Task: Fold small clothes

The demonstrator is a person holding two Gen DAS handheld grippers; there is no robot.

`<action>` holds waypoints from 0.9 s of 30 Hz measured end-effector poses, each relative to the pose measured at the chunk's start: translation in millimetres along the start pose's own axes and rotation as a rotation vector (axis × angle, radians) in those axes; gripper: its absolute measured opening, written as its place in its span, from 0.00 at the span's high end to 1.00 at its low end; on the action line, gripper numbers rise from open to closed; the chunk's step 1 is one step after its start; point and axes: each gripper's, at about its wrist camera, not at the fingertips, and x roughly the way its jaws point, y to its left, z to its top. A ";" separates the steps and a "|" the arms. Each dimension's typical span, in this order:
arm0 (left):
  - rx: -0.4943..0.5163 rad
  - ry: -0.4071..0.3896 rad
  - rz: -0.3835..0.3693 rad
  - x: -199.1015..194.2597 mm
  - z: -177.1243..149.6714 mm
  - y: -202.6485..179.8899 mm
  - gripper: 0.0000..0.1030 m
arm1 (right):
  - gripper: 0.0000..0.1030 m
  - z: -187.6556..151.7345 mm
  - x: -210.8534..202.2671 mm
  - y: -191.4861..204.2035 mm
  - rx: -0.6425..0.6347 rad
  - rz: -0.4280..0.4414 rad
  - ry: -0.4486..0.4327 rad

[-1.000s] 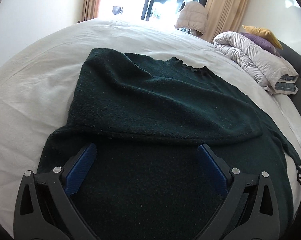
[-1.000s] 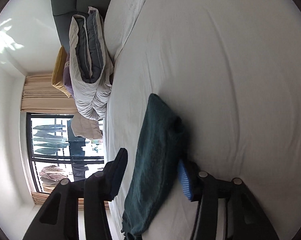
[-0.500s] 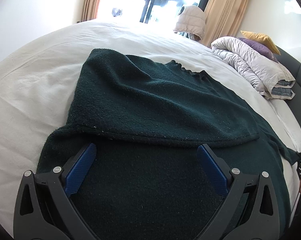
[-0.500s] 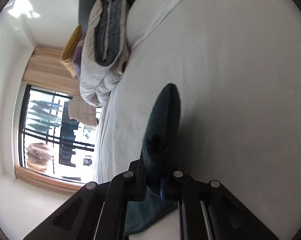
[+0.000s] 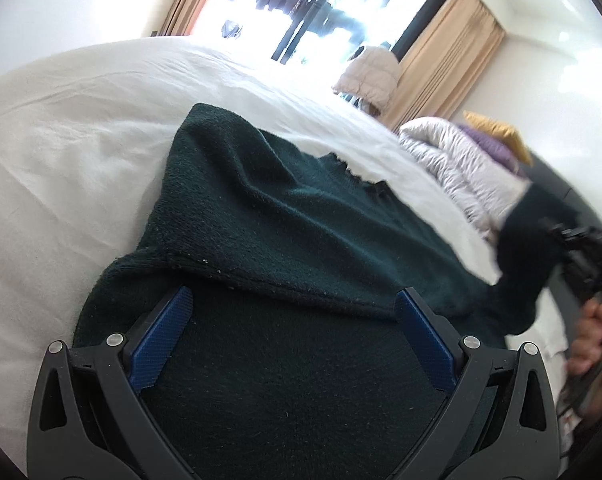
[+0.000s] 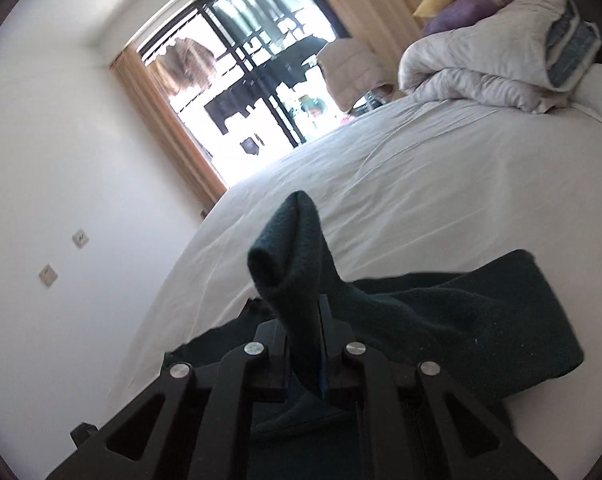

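my left gripper fills the bottom of the frame, its blue pads spread wide apart over the dark green sweater, nothing pinched between them. the sweater lies across the white bed sheet through the middle of the frame, one part folded over with its edge running just above my pads. at the right edge a sleeve of it is lifted off the bed, blurred, caught at my right gripper, with my hand below it. a bunched duvet sits at upper right, a yellow pillow behind it, and a bright window with tan curtains along the top.
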 end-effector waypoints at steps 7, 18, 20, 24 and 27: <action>-0.147 -0.047 -0.115 -22.1 8.9 24.6 0.00 | 0.88 -27.7 58.9 51.7 -0.124 -0.052 0.104; -0.198 -0.138 -0.063 -65.1 3.0 58.7 0.00 | 0.88 -59.4 93.8 113.9 -0.339 -0.079 0.148; -0.177 -0.141 -0.055 -64.4 1.6 56.1 0.00 | 0.87 -64.9 97.5 119.3 -0.343 -0.074 0.152; -0.214 -0.170 -0.090 -68.3 0.7 63.5 0.00 | 0.85 -74.7 104.3 131.8 -0.355 -0.067 0.166; -0.218 -0.185 -0.099 -69.5 -0.9 63.1 0.00 | 0.85 -80.4 110.7 142.0 -0.378 -0.056 0.174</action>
